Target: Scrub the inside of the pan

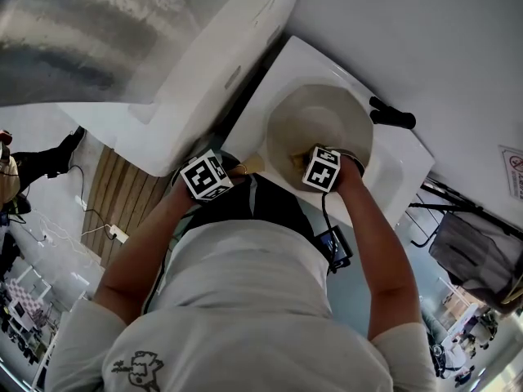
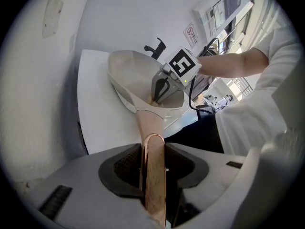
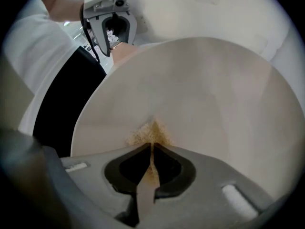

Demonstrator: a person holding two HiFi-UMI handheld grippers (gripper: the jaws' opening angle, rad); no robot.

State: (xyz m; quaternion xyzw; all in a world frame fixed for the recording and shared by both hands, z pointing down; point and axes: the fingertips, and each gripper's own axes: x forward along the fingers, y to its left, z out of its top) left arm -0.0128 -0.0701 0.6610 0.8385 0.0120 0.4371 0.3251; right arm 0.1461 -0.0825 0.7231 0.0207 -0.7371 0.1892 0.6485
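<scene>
A cream-coloured pan lies in the white sink. Its copper-toned handle runs back between the pads of my left gripper, which is shut on it near the sink's front edge. My right gripper points steeply down into the pan's inside, shut on a thin yellow-brown scrub pad whose edge presses on the pan's floor. In the left gripper view the right gripper stands inside the pan bowl. In the right gripper view the left gripper shows at the pan's rim.
A black faucet sits at the sink's far side. A large white fixture overhangs the sink's left edge. A white wall rises behind. A black cable hangs from the right gripper beside the person's body.
</scene>
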